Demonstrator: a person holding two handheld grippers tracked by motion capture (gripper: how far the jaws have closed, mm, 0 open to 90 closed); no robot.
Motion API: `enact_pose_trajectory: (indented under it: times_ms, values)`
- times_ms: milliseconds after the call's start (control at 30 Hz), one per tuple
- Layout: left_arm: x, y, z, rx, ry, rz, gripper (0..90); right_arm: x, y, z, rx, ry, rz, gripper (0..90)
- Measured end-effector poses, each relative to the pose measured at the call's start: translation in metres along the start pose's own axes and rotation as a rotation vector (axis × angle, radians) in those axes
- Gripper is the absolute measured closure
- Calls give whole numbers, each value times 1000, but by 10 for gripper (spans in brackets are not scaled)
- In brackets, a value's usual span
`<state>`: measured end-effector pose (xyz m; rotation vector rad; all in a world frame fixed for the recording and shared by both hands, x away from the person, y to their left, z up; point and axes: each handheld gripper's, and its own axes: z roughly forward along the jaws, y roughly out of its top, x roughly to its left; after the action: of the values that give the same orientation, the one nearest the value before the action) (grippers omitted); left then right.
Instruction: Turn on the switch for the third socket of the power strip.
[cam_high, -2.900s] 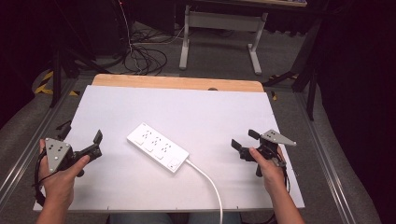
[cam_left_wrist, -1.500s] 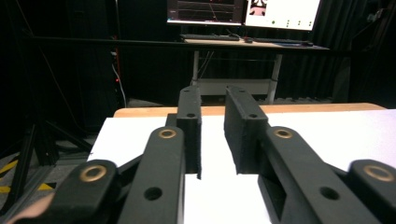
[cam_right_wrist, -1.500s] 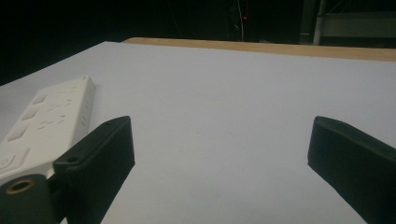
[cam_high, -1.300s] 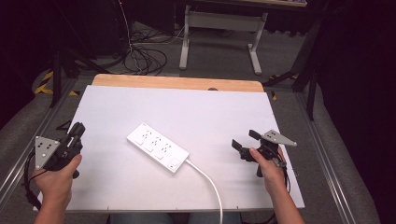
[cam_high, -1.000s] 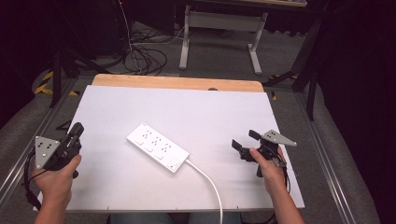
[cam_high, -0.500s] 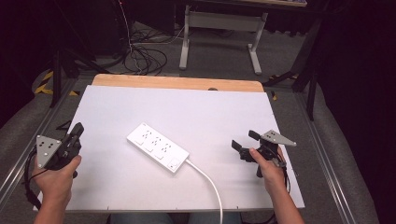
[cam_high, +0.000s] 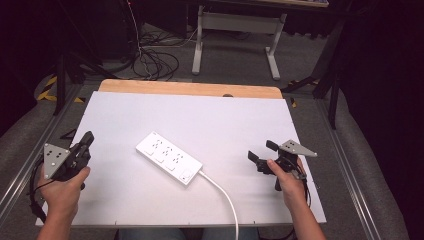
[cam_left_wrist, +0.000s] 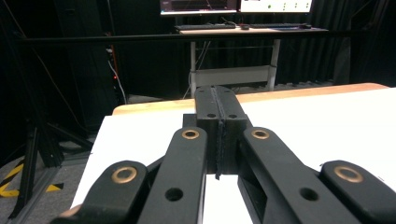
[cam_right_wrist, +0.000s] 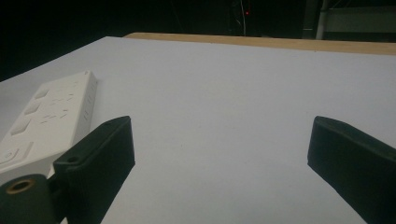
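Observation:
A white power strip (cam_high: 169, 157) lies diagonally in the middle of the white table (cam_high: 210, 115), its white cord (cam_high: 222, 192) running off toward the front edge. The strip's end also sits at the left of the right gripper view (cam_right_wrist: 44, 119). My left gripper (cam_high: 88, 140) is held at the table's left edge, jaws pressed together with nothing between them (cam_left_wrist: 218, 116). My right gripper (cam_high: 261, 153) hovers near the right edge, well to the right of the strip, jaws spread wide and empty (cam_right_wrist: 219, 140).
A wooden strip (cam_high: 190, 89) borders the table's far edge. Beyond it stand a desk frame (cam_high: 235, 30) and loose cables (cam_high: 150, 60) on the floor. Metal rails (cam_high: 25, 165) run along both sides of the table.
The left gripper has pulled back from the table's left part to its left edge and its jaws have shut. The right gripper has barely moved.

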<state>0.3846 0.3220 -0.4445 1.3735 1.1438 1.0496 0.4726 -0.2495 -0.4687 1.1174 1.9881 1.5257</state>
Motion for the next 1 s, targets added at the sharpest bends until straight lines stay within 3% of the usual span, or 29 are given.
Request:
enact_pose_trajectory:
  times_ms: [1000]
  values:
    - [-12,0,16,32,-89,57,898,1,-4,-2,16,-5,4,84]
